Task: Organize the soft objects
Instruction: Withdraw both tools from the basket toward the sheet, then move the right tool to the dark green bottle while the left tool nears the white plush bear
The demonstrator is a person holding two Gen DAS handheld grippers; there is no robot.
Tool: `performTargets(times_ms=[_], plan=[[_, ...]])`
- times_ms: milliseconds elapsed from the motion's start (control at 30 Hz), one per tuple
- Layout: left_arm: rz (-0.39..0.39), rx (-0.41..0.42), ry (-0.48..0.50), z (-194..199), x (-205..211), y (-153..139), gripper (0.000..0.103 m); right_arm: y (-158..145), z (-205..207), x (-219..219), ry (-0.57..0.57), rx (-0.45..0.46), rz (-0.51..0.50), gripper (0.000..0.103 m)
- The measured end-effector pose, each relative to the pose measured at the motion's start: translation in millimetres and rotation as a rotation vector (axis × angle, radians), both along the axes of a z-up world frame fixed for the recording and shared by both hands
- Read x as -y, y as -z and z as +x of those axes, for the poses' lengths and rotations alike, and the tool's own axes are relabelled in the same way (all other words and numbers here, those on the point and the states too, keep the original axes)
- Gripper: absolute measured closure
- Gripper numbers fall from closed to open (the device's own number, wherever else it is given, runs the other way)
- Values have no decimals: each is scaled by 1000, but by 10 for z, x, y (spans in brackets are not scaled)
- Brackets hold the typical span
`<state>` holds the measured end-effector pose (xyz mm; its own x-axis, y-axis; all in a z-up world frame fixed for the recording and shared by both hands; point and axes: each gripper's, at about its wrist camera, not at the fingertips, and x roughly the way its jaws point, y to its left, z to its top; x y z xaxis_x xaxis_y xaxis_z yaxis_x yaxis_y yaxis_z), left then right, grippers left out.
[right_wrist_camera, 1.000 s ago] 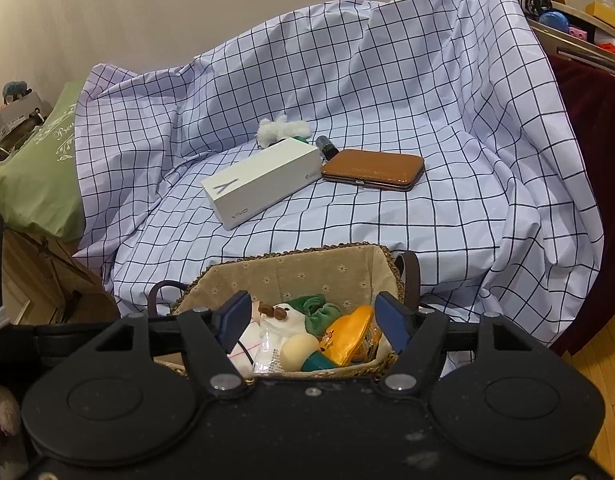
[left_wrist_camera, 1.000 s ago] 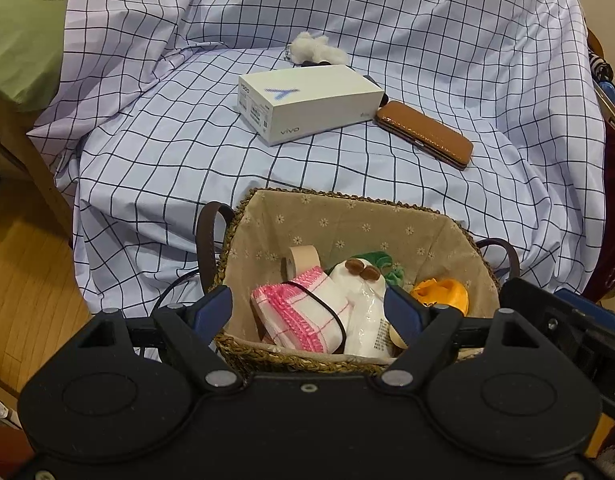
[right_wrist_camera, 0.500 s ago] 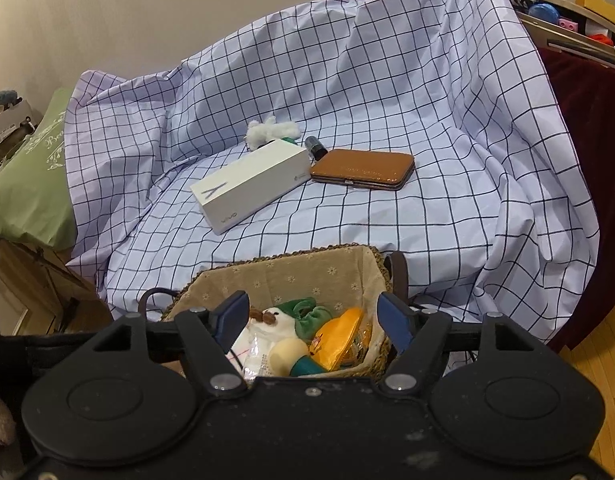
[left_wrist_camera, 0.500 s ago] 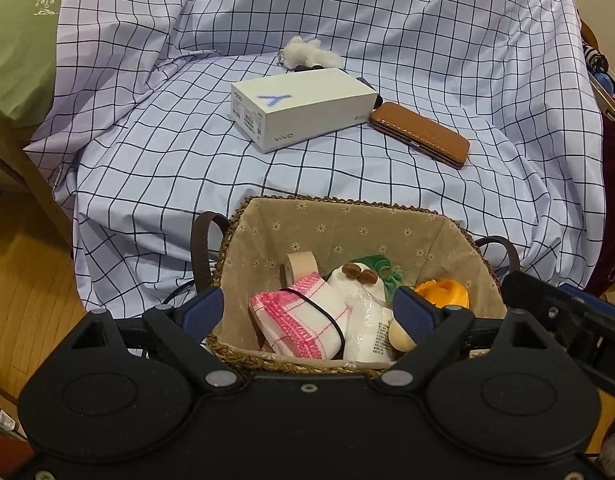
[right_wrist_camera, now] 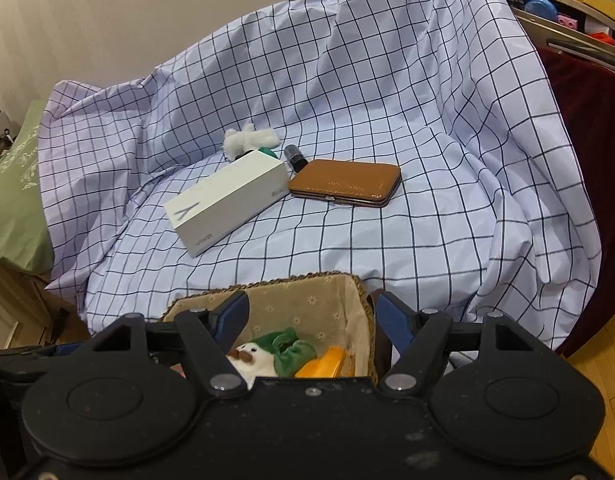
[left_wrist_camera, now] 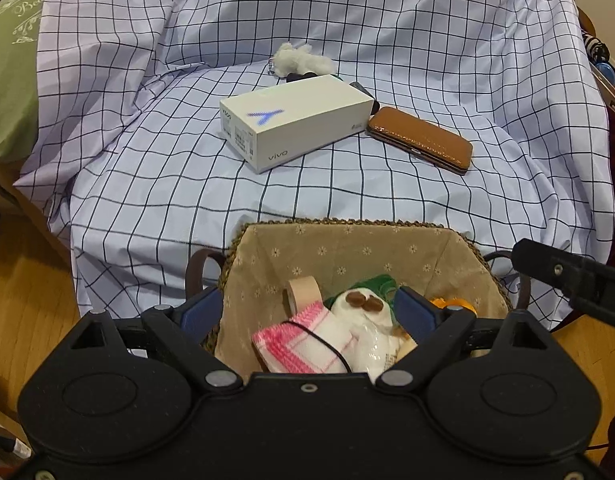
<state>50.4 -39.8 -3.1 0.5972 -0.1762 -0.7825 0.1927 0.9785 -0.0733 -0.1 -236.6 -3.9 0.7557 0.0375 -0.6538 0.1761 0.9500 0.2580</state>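
Both claws are hanging over the lined basket (left_wrist_camera: 349, 240) low in the frame: the left claw (left_wrist_camera: 307, 312) has just been opening and is gaping wide, empty; the right claw (right_wrist_camera: 312, 314) is standing partly open, gripping nothing. Soft things, a pink cloth (left_wrist_camera: 303, 340) and a green scrunchie (right_wrist_camera: 287, 350), are lying in the basket, while a white fluffy toy (left_wrist_camera: 301, 60) is resting on the checked sheet (left_wrist_camera: 147, 168) at upper centre

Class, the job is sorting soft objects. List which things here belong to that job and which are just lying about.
Belong to the job:
- woven basket
- white fluffy toy
- pink-and-white cloth
- green fabric piece
- white plush

Just lying about:
- white phone box
- brown case
- tape roll
- small dark cylinder
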Motion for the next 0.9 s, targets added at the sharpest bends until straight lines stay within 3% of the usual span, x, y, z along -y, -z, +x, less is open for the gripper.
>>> performTargets(times_ms=[433, 900], plan=[[10, 7, 16, 634, 18, -81, 14, 69, 749, 170, 21, -61, -33, 32], [30, 80, 26, 1695, 183, -236, 13, 60, 1968, 293, -3, -73, -90, 33]])
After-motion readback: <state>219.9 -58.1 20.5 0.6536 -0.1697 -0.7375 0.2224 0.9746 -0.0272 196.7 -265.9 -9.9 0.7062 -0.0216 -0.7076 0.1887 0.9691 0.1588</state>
